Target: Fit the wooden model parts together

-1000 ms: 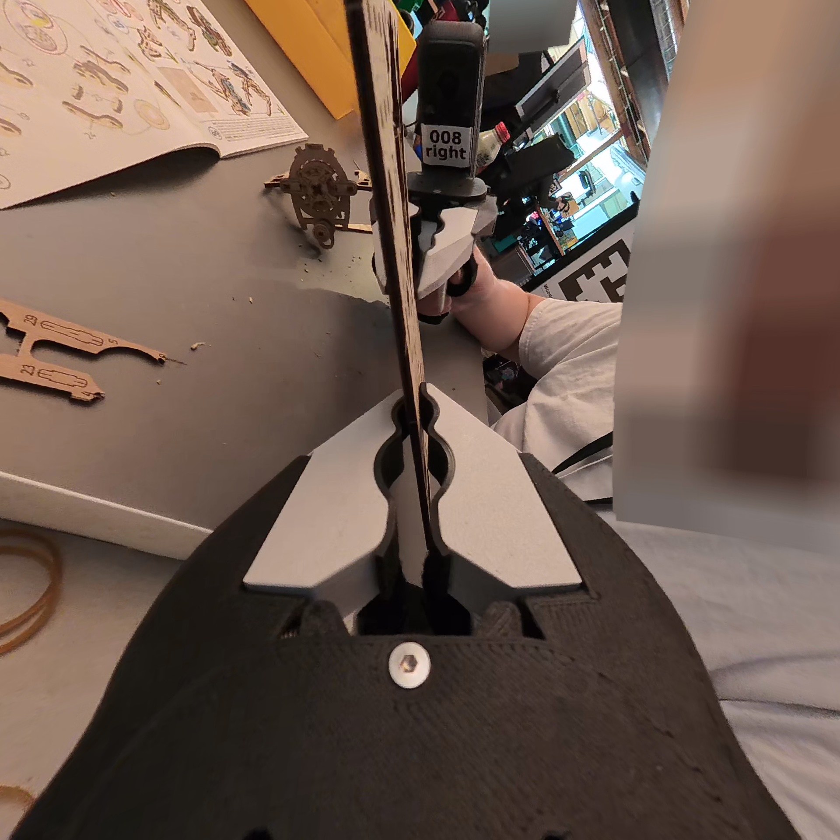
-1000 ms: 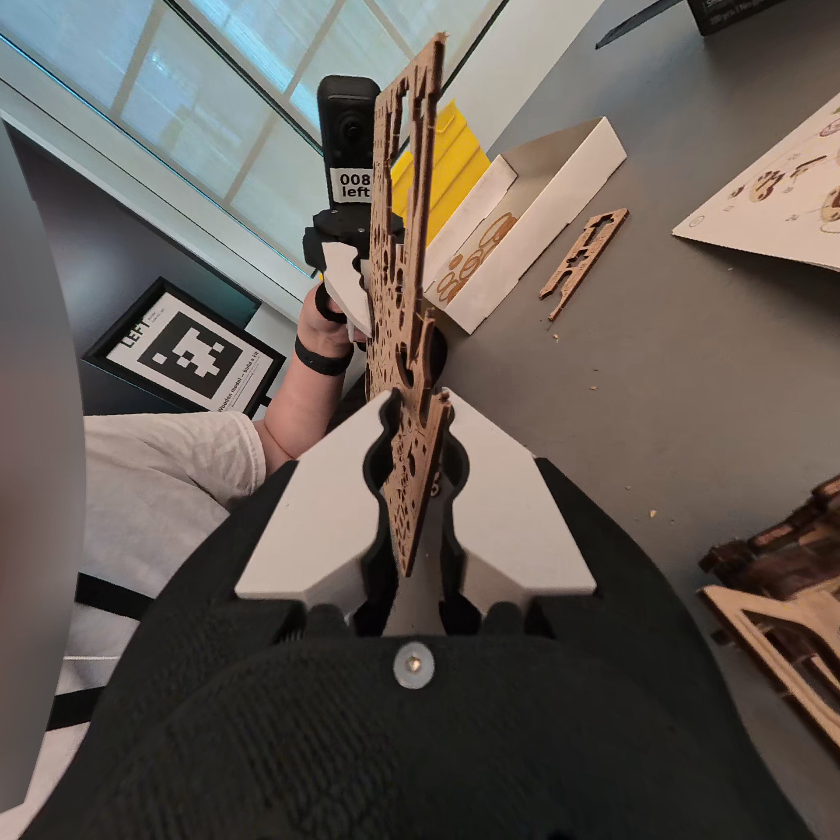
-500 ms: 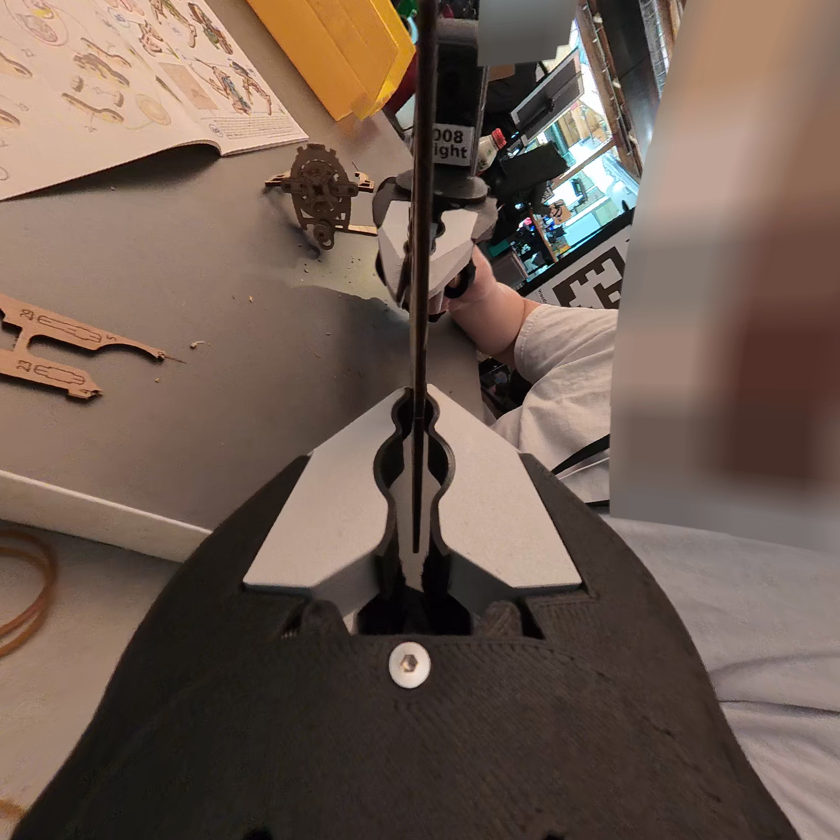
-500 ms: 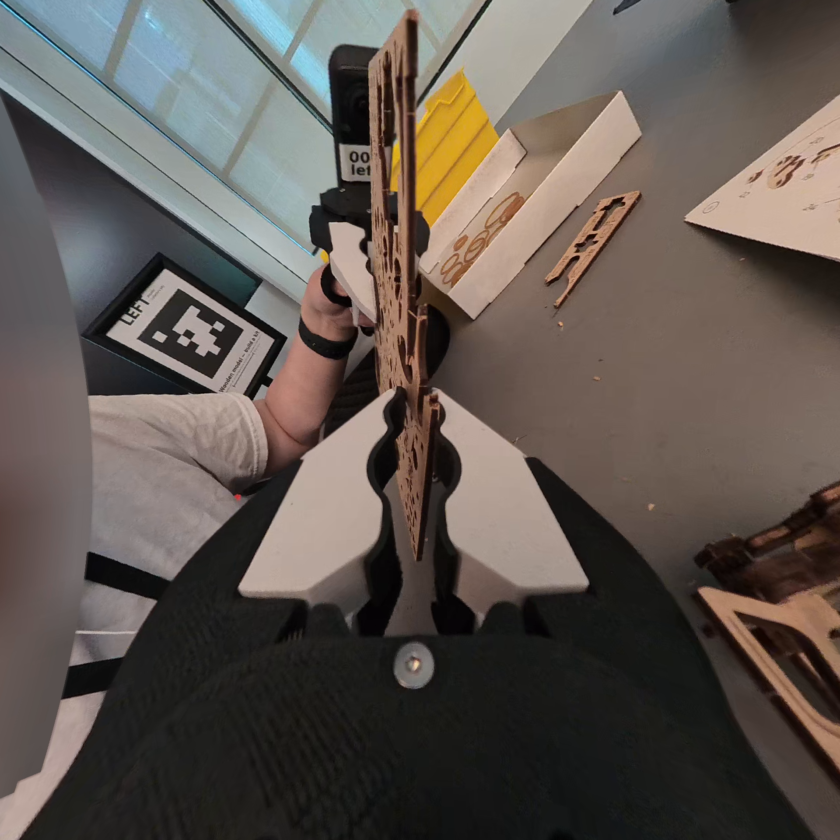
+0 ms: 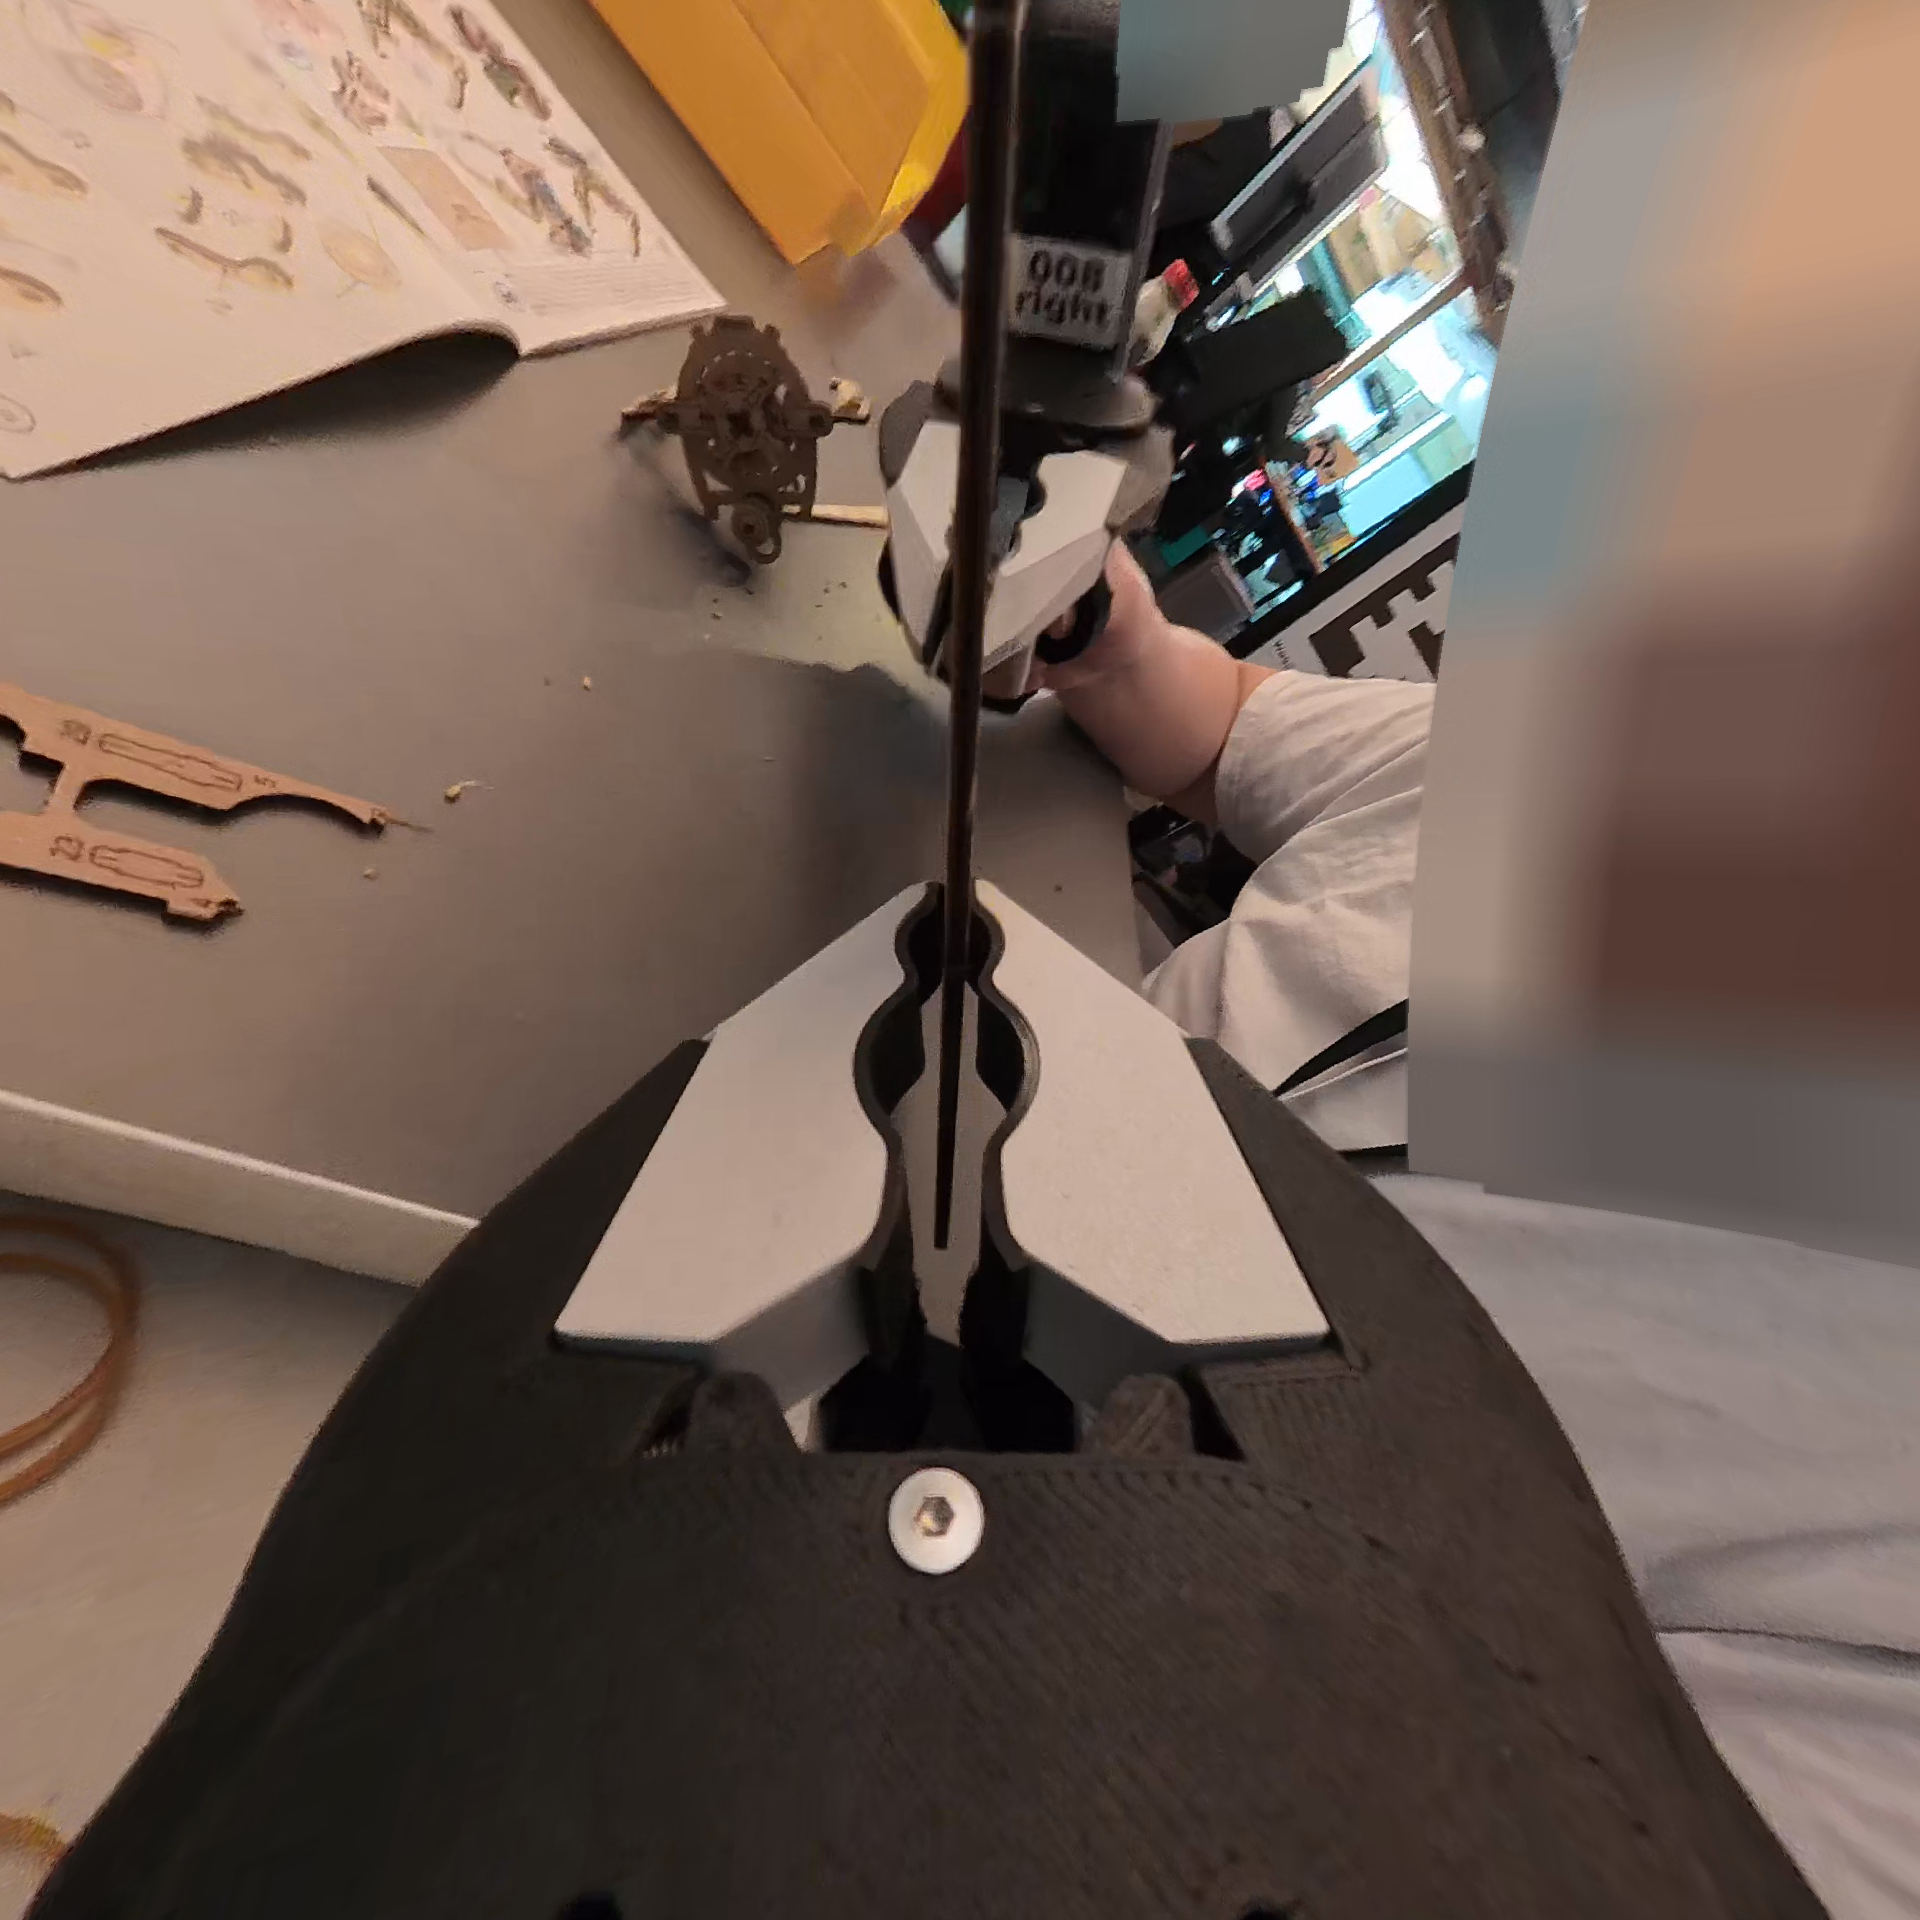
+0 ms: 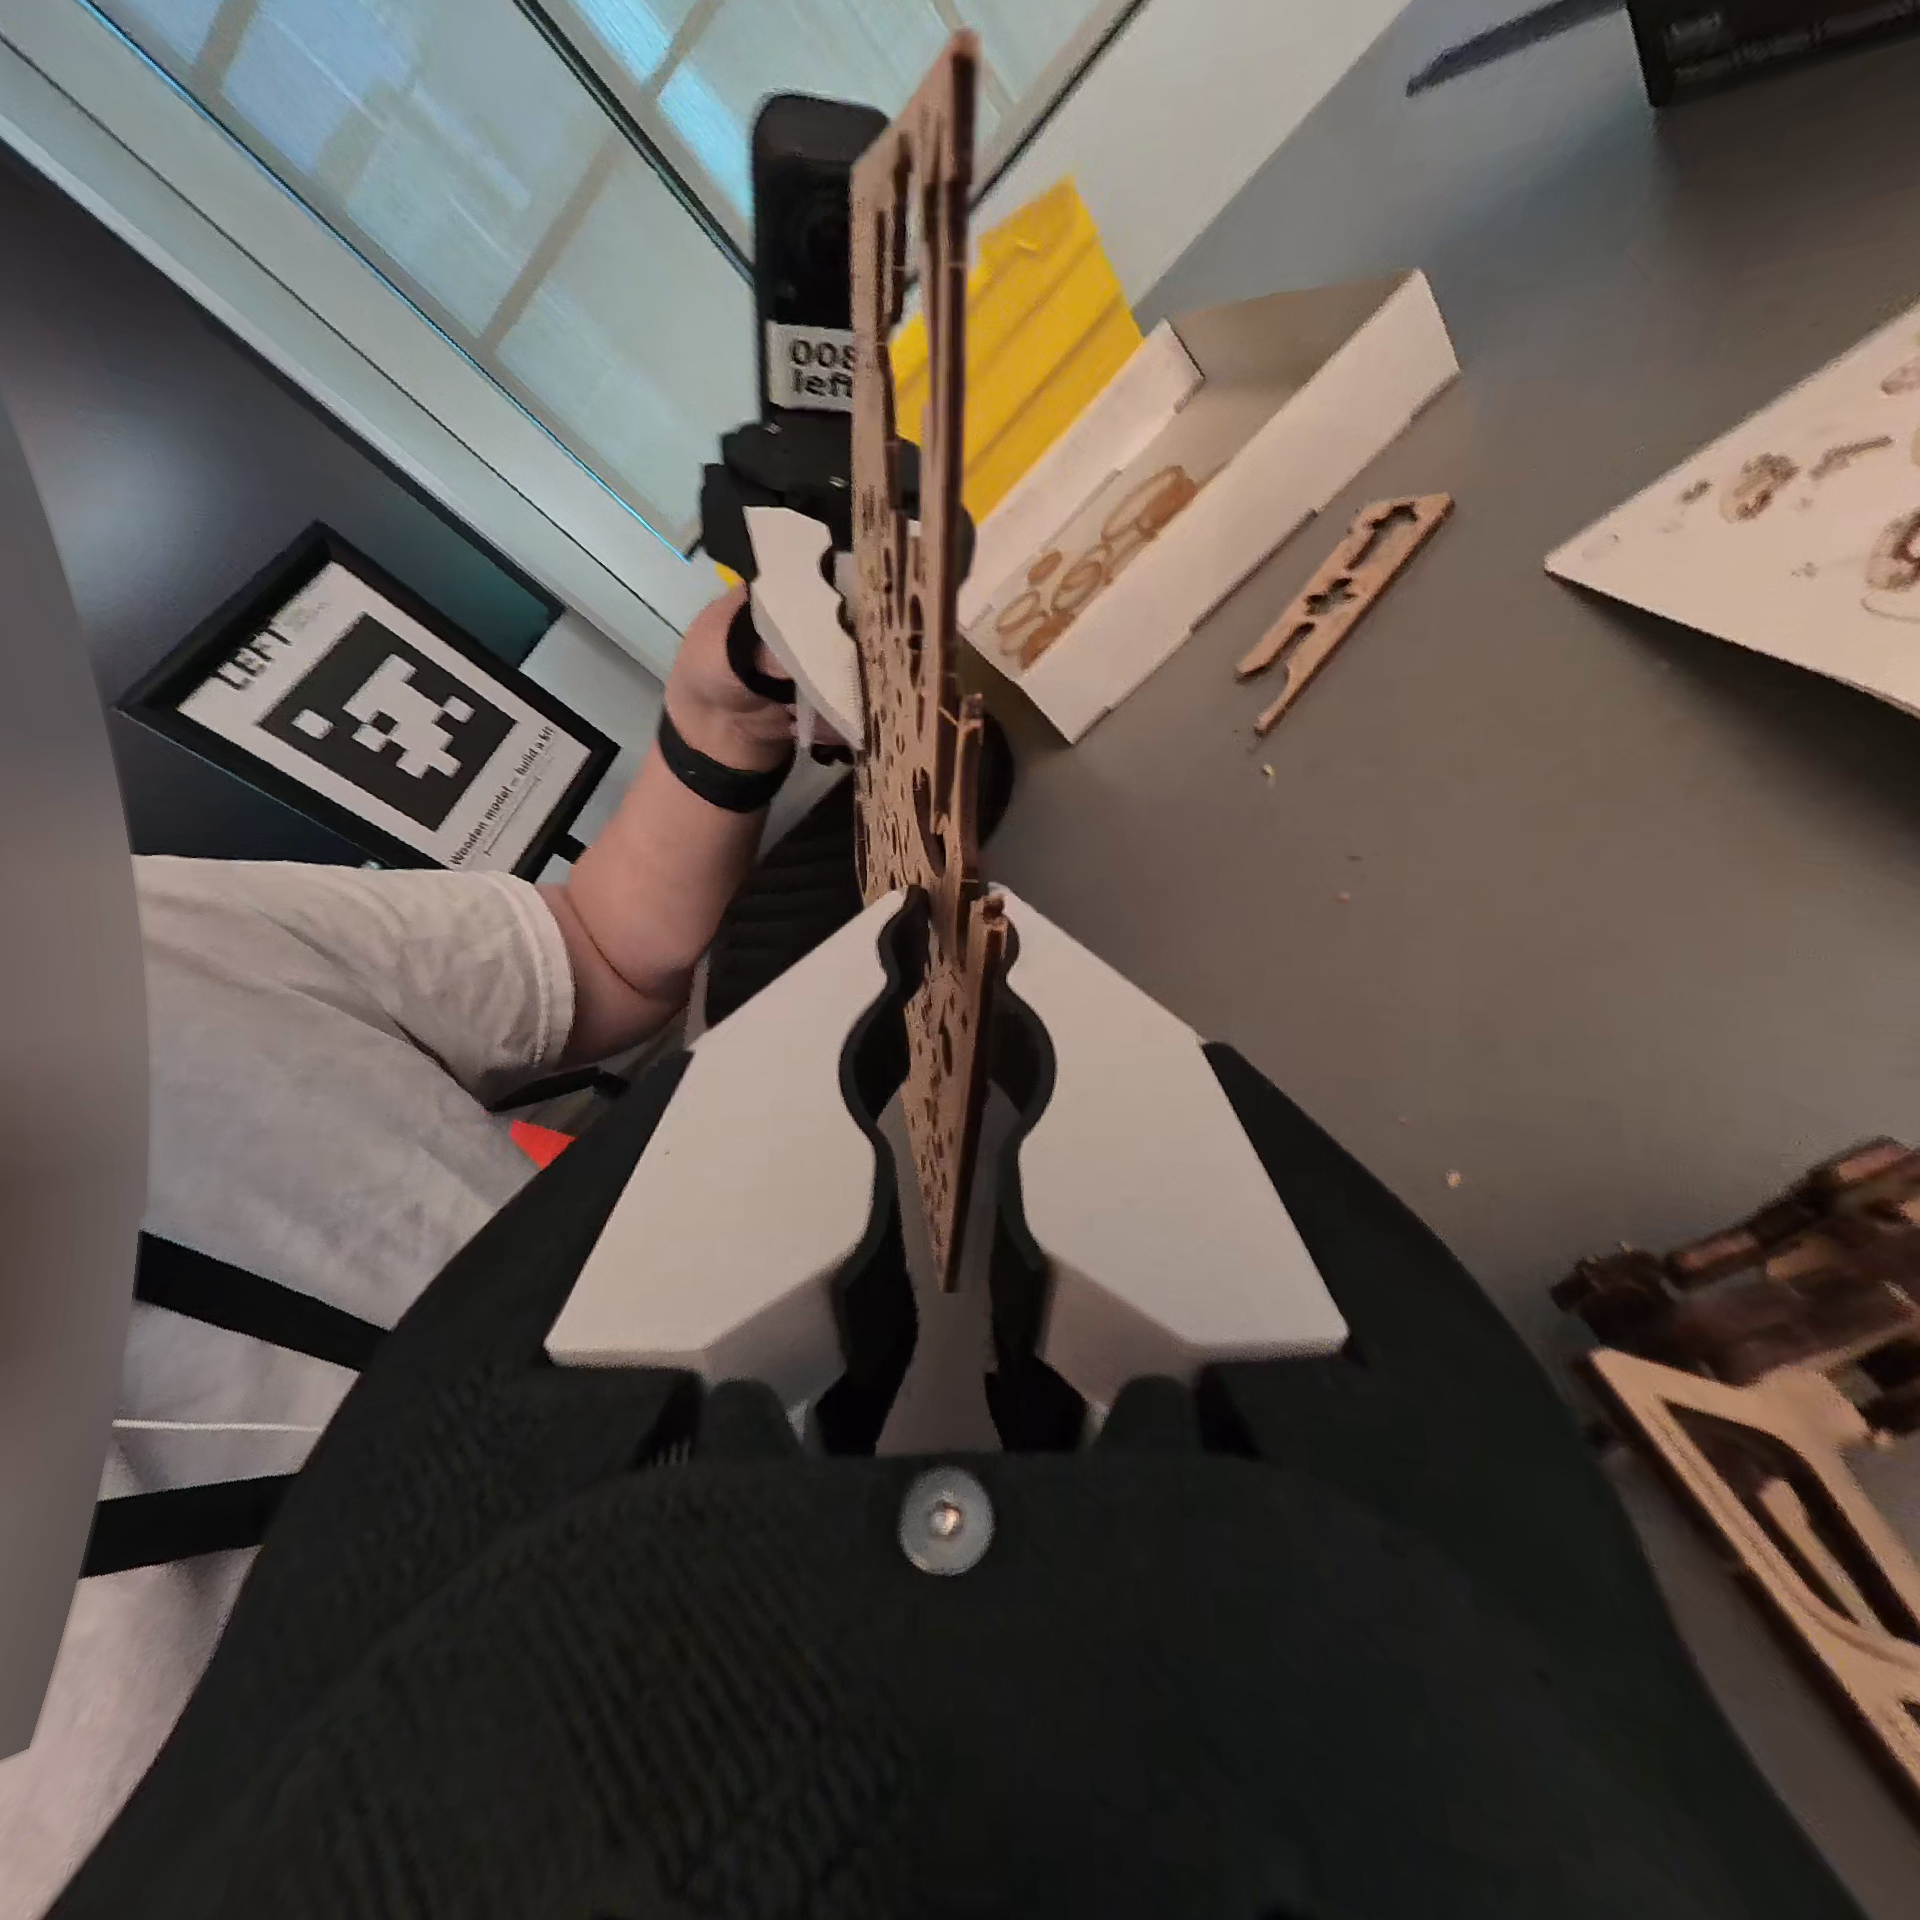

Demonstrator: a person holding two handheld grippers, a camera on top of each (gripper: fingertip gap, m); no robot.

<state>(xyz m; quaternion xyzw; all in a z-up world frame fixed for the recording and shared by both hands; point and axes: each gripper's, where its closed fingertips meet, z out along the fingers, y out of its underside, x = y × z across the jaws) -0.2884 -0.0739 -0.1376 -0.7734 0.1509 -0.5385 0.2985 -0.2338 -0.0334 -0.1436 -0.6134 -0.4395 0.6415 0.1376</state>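
Right now we hold one thin, laser-cut wooden parts sheet [image 6: 914, 644] in the air between both tools, above the grey surface [image 6: 1507, 831]. Our left hand-held gripper [image 5: 948, 914] is clenched on one end of the sheet, which the left wrist view shows almost edge-on as a dark line running up to the far tool. Our right hand-held gripper [image 6: 951, 904] is clenched on the opposite end, with the perforated brown face of the sheet visible between its white fingers [image 6: 748, 1122].

Judging from the task, we are probably flexing or steadying the sheet to free a piece, so the fitting itself looks not yet begun. The main risk, as we see it, is the plywood snapping: it is thin, full of cut-outs, and gripped at both ends, so any twist between our two hands would concentrate stress at the narrow bridges. A loosened piece could also drop and skid off among the crumbs of wood on the surface.

Lying well apart from us are a flat tan offcut frame [image 5: 135, 821], a small dark wooden geared assembly [image 5: 743, 436] standing upright, an open illustrated instruction booklet [image 5: 312, 177], and a white cardboard tray [image 6: 1340, 436] holding wooden rings. A swing of the sheet could knock the geared assembly over.
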